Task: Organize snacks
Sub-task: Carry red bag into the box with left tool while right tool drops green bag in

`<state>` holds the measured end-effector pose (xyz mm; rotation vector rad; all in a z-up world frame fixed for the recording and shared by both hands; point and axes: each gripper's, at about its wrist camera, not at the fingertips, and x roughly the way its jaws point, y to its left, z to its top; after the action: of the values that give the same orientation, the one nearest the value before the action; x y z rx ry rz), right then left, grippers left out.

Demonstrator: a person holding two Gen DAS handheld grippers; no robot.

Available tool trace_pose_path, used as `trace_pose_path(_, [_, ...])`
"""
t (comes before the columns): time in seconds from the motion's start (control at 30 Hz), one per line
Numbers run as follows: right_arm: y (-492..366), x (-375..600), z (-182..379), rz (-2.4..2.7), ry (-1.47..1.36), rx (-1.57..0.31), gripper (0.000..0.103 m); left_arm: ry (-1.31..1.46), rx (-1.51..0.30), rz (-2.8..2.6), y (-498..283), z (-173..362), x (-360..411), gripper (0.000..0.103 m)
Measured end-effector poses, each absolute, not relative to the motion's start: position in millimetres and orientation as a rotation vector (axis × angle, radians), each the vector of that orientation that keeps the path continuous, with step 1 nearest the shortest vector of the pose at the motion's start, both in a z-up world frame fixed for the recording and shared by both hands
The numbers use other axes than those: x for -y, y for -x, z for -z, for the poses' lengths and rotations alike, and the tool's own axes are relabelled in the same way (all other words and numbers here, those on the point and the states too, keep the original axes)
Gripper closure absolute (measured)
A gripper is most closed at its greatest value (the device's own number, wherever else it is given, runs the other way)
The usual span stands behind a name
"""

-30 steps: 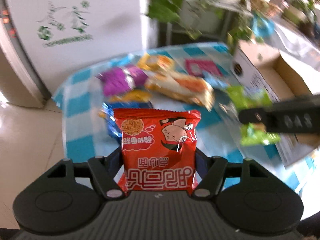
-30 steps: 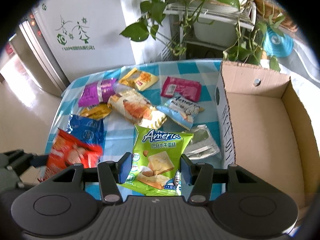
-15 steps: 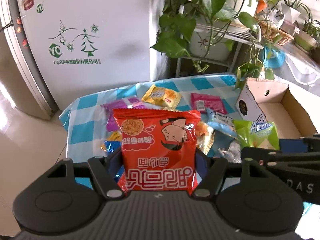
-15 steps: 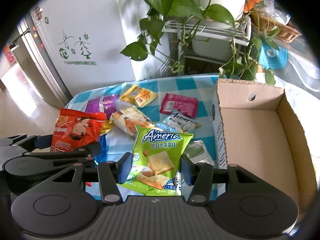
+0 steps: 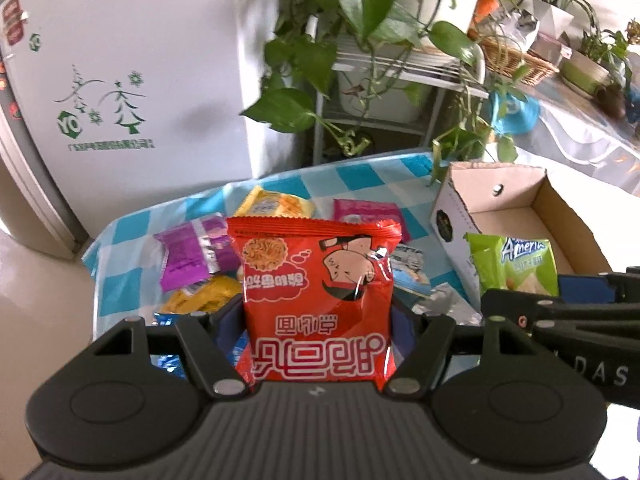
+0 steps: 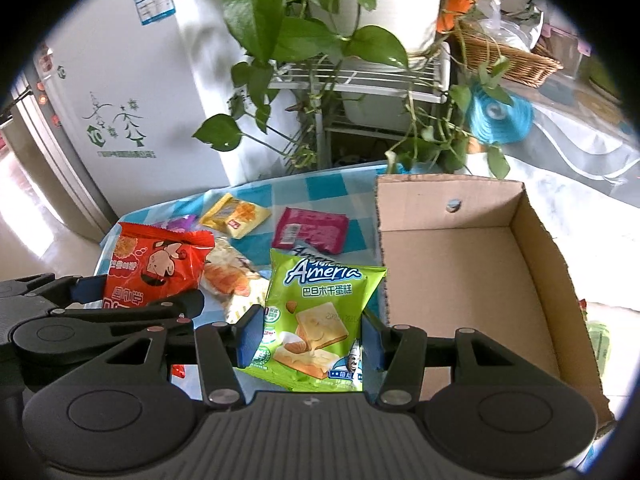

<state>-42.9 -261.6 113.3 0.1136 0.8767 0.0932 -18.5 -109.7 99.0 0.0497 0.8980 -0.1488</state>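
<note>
The left gripper (image 5: 318,316) is clamping a red noodle packet (image 5: 316,304), lifted above the checked table (image 5: 120,240). The right gripper (image 6: 310,336) is pinching a green cake packet (image 6: 316,312) just beside the open cardboard box (image 6: 536,264) (empty inside) at the table's right edge. At least 5 loose snack packets (image 6: 308,230) are lying mid-table.
</note>
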Motion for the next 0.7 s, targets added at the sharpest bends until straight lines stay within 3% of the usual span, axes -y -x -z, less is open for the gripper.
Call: trace_pose_path(0.7, [51.0, 332.1, -113.9, 0.058, -0.172, -0.844, 0.045, -0.068, -0.88, 0.338, 2.8, -100.5, 183.7, 0.032])
